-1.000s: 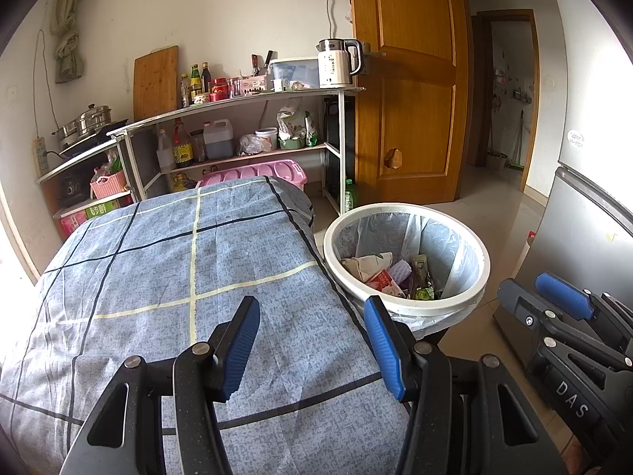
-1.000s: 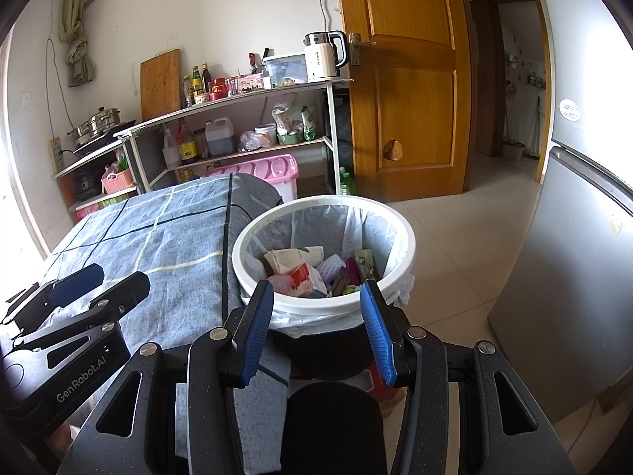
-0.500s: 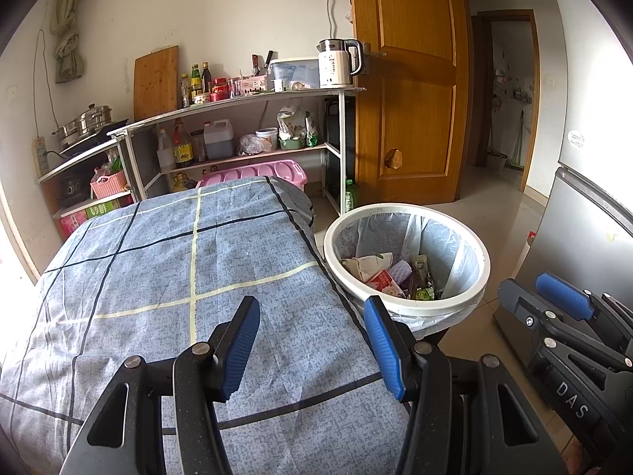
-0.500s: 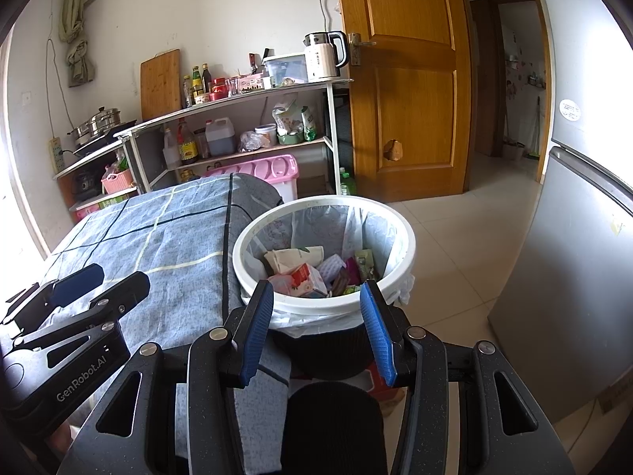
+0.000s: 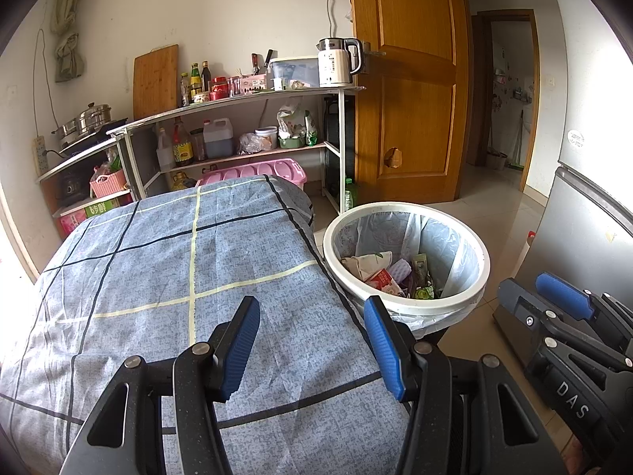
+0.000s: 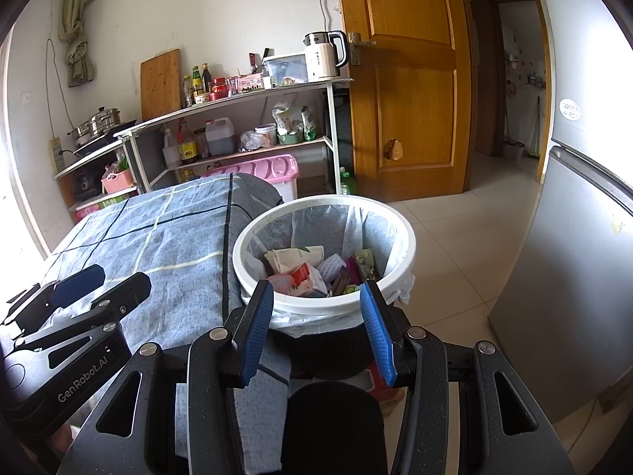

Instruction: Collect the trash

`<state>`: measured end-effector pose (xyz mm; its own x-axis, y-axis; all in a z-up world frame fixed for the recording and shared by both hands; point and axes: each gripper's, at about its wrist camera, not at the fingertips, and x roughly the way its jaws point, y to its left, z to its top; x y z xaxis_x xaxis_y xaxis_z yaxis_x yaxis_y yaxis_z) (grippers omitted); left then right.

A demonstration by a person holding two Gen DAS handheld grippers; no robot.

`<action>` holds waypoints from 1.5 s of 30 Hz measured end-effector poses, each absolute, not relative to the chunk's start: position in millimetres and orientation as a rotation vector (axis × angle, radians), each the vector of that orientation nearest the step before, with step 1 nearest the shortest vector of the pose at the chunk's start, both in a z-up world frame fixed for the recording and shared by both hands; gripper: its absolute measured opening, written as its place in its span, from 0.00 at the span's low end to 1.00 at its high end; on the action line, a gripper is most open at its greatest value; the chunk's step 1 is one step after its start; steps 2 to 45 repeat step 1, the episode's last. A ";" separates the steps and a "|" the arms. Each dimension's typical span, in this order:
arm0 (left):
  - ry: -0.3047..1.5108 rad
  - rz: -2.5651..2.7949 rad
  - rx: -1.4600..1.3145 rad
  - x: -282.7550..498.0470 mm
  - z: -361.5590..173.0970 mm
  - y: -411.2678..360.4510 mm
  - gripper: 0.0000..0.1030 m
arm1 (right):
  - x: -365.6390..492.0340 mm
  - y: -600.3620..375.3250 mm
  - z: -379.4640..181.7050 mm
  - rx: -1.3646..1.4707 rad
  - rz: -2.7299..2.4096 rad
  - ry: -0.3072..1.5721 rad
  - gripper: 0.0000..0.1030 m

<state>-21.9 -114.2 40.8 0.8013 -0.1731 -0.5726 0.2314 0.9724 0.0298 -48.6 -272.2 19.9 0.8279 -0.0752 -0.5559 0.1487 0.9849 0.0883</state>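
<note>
Filling the white-rimmed bin [image 6: 399,273], crumpled wrappers [image 6: 300,273] heap inside; both grippers' jaws gape, holding nothing.

Your bin [image 5: 407,304] stands just off the table's [image 5: 178,277] right edge, trash [image 6: 312,273] inside it. Behind the table's far edge stand shelves [image 5: 245,99]; door [image 5: 411,79] behind the bin, fridge [image 6: 573,257] to its right.

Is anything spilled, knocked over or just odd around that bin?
Nothing looks spilled. The white bin stands upright beside the cloth-covered table, its liner folded over the rim and the wrappers inside. Both the left gripper and right gripper are empty.
</note>
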 end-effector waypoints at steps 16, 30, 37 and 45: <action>0.603 -0.217 0.100 -21.5 41.0 -114.2 0.53 | -48.7 -272.4 19.8 0.130 -0.119 0.584 0.45; 0.603 -0.217 0.100 -21.5 41.0 -114.2 0.53 | -48.7 -272.4 19.8 0.130 -0.119 0.584 0.45; 0.603 -0.217 0.100 -21.5 41.0 -114.2 0.53 | -48.7 -272.4 19.8 0.130 -0.119 0.584 0.45; 0.603 -0.217 0.100 -21.5 41.0 -114.2 0.53 | -48.7 -272.4 19.8 0.130 -0.119 0.584 0.45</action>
